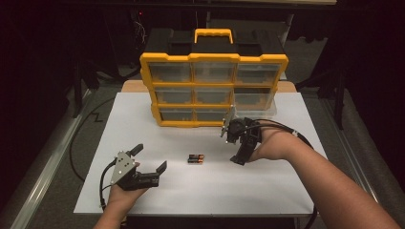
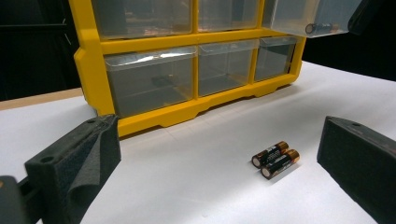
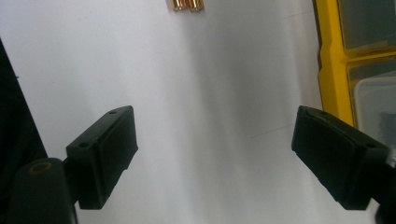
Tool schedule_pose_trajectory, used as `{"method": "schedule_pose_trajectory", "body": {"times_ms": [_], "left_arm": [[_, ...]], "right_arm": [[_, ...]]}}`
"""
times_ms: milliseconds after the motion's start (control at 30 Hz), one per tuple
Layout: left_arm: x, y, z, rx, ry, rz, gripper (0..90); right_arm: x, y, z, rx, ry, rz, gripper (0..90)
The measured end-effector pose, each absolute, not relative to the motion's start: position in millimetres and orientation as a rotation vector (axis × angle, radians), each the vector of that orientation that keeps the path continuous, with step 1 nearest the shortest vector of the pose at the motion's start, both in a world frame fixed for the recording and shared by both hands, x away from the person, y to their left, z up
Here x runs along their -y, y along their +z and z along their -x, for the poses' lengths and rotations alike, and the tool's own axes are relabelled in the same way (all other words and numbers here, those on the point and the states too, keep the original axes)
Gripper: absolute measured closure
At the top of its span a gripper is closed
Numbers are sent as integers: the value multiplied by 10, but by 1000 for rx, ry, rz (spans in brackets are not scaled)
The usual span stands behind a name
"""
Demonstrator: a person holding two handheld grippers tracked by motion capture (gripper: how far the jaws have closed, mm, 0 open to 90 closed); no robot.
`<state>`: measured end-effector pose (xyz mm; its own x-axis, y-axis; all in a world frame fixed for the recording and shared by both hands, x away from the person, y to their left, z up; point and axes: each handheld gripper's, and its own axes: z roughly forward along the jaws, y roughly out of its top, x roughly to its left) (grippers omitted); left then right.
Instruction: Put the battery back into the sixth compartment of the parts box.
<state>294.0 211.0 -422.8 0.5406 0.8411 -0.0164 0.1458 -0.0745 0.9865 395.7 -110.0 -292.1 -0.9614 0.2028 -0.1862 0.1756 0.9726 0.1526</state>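
Nearest us, at about seven o'clock on the table [image 1: 286,191], we hold the left hand-held gripper [image 1: 149,159] spread and empty, resting low. Just past it, near the table's middle, lie the two batteries [image 1: 196,159], side by side and touching; they are round, so we judge a clumsy pinch could roll one off or drag both together. At about three o'clock of them is the right hand-held gripper [image 1: 237,161], jaws wide apart with nothing between, pointing down. Farther, at twelve o'clock, stands the yellow organizer [image 1: 214,58] with one drawer [image 1: 255,101] pulled out and a battery [image 2: 320,28] already in it; a wrist could knock that drawer as we reach
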Motion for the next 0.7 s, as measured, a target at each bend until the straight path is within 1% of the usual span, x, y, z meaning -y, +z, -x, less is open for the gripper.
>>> {"method": "schedule_pose_trajectory", "body": {"times_ms": [200, 367, 700], "left_arm": [[-2111, -4228, -2941, -868, 712, -1565, 6], [-2112, -4228, -2940, -868, 712, -1562, 7], [-2112, -4228, -2940, -865, 712, -1568, 6]], "right_arm": [[1079, -3064, -3931, -2923, 205, -288, 87], [1063, -3190, -3917, -2926, 185, -277, 67], [1008, -3370, -3892, -2952, 173, -261, 68]]}}
